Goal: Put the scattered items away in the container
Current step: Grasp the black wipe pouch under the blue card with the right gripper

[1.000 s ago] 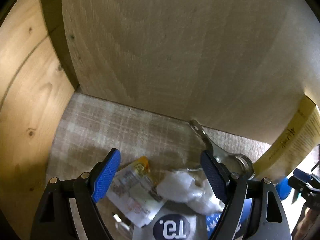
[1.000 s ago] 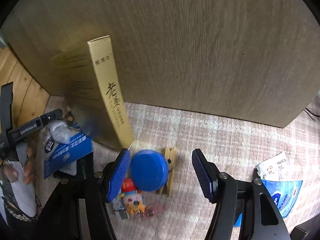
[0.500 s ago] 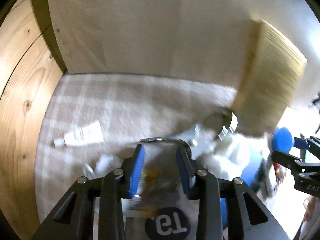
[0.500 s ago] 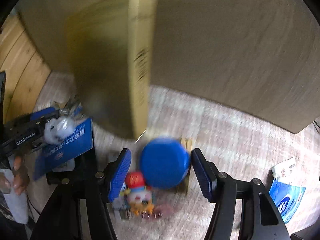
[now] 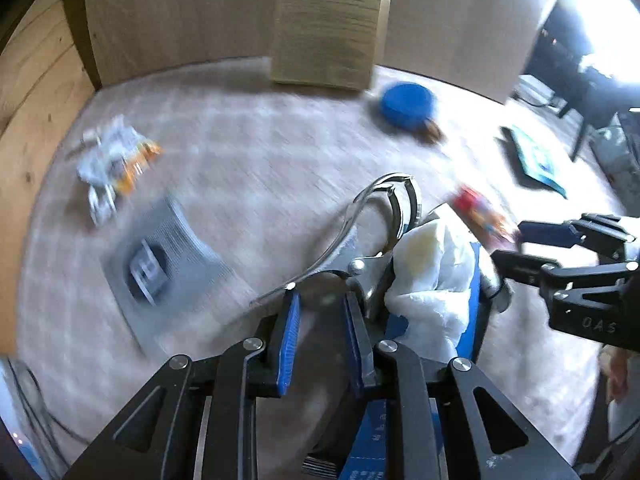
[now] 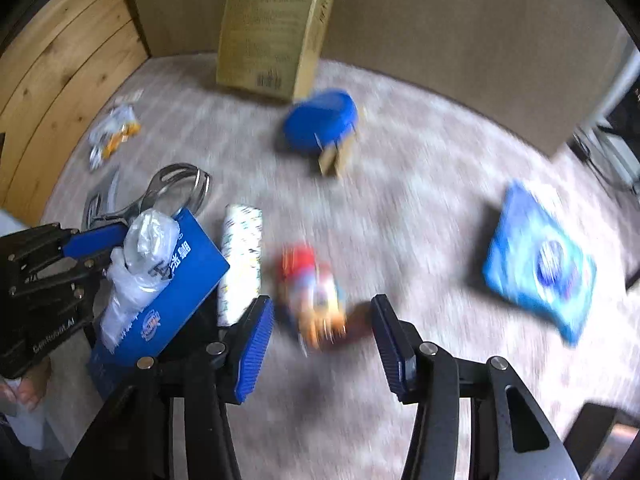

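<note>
My left gripper (image 5: 320, 300) holds a metal tool (image 5: 360, 266) by its handle, jaws still closing on it, beside a blue box (image 5: 474, 292) and a white bag (image 5: 432, 272). These stand in a black container (image 6: 192, 328) with a patterned roll (image 6: 240, 260). My right gripper (image 6: 322, 308) hovers over a blurred red and yellow toy (image 6: 312, 292) on the carpet. Its jaws are closing with the toy between them, and the pads do not visibly touch it.
A blue cap (image 6: 320, 124) and wooden peg (image 6: 336, 156) lie before a tall yellow box (image 6: 268, 28) at the wall. A blue wipes pack (image 6: 540, 264) lies right. A grey packet (image 5: 160, 268) and crumpled wrappers (image 5: 112, 160) lie left. Wood panelling bounds the left side.
Both grippers pulled back from the wall. The left one closed on the metal tool and carried it away from the wall. The right one left the blue cap and narrowed over the toy.
</note>
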Available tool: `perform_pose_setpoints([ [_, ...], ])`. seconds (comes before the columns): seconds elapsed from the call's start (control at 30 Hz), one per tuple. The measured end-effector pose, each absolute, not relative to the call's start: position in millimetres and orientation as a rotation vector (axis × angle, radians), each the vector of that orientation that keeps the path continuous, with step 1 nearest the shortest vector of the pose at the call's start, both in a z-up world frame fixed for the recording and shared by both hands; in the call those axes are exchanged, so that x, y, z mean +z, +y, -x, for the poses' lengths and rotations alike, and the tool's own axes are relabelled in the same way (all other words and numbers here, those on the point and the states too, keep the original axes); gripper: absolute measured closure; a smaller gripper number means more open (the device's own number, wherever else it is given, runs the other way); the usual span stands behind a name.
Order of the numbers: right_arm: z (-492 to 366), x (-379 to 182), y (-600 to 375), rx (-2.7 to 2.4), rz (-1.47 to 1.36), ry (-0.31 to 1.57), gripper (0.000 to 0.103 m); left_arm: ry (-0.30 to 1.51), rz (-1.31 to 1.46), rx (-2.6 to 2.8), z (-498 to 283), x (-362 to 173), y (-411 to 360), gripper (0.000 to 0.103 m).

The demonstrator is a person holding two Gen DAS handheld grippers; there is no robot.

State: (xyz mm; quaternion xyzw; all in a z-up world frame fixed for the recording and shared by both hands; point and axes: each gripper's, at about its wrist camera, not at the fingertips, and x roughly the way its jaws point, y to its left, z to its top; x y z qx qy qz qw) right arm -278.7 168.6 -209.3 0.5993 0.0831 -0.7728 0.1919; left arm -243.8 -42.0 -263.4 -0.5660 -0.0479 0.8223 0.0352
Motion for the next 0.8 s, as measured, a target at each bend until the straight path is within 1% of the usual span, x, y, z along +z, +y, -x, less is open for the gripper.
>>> perform_pose_setpoints([
  [0.03,271.8,-208.9,174.6,-2.167,-1.686,0.231,0.057,-0.153,1.731,2.524,229.2,-255.5,-56.0,0.082],
  [0.17,237.7,-209.9,197.0,-2.188,-1.707,0.290,0.057,-0.179,1.714,2.475,187.8,-252.0,-10.0,0.082],
  [0.3,213.6,-214.0,215.9,-2.214,-1.732,0.351,0.057,-0.093,1.684,2.407,144.1,-251.7,40.3,0.081],
  [0.37,205.6,-213.2,232.0,-2.219,-1.767,0.323,0.057,-0.018,1.683,2.402,120.4,-244.3,67.7,0.079],
  [0.43,198.0,-210.1,249.7,-2.238,-1.802,0.284,0.057,-0.007,1.691,2.450,112.7,-239.8,65.5,0.079],
  [0.5,191.5,-204.1,263.8,-2.263,-1.806,0.212,0.057,-0.010,1.646,2.503,101.8,-221.7,60.4,0.079],
  [0.57,184.2,-196.8,278.9,-2.276,-1.805,0.094,0.056,0.000,1.590,2.522,98.2,-207.5,59.9,0.077],
  [0.63,175.9,-190.4,295.4,-2.285,-1.798,-0.064,0.050,0.009,1.526,2.486,90.6,-194.2,68.0,0.069],
  [0.67,171.9,-188.1,305.1,-2.284,-1.796,-0.124,0.048,0.011,1.505,2.448,95.7,-191.4,74.6,0.068],
  [0.73,164.6,-186.8,319.7,-2.274,-1.795,-0.260,0.047,0.020,1.486,2.370,95.5,-190.2,93.6,0.068],
  [0.8,155.8,-191.6,313.2,-2.263,-1.794,-0.354,0.047,0.026,1.491,2.317,94.7,-194.6,108.1,0.068],
])
